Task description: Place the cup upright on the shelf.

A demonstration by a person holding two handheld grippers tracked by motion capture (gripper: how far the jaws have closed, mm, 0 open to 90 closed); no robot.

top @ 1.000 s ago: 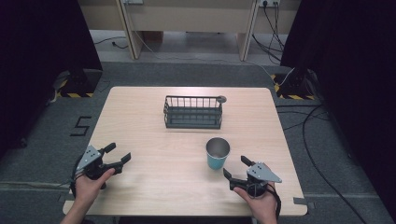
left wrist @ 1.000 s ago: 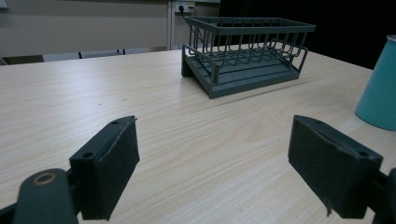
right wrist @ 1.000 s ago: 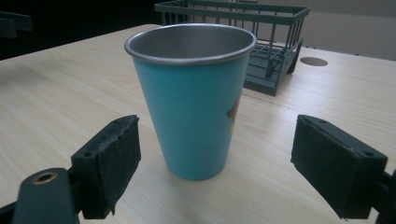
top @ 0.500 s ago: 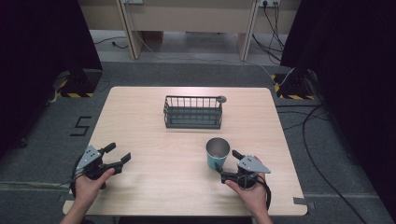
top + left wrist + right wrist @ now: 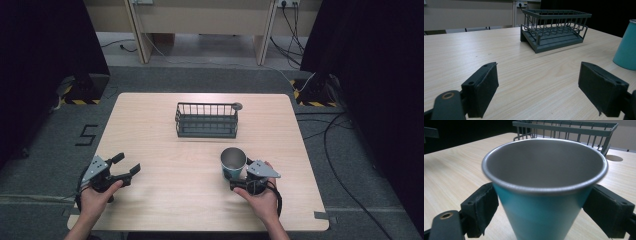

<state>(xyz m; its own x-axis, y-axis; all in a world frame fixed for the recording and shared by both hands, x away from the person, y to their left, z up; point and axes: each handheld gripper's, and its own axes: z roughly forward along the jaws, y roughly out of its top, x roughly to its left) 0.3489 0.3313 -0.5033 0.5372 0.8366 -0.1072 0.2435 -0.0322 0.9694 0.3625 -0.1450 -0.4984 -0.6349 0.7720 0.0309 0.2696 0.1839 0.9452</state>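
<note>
High view: wire rack (image 5: 206,120) stands beyond cup (image 5: 233,162), apart.

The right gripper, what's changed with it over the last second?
The right gripper moved forward and left up to the teal cup; its jaws now sit on either side of the cup, not visibly clamped. The cup, the wire rack and the left gripper stayed put.
</note>
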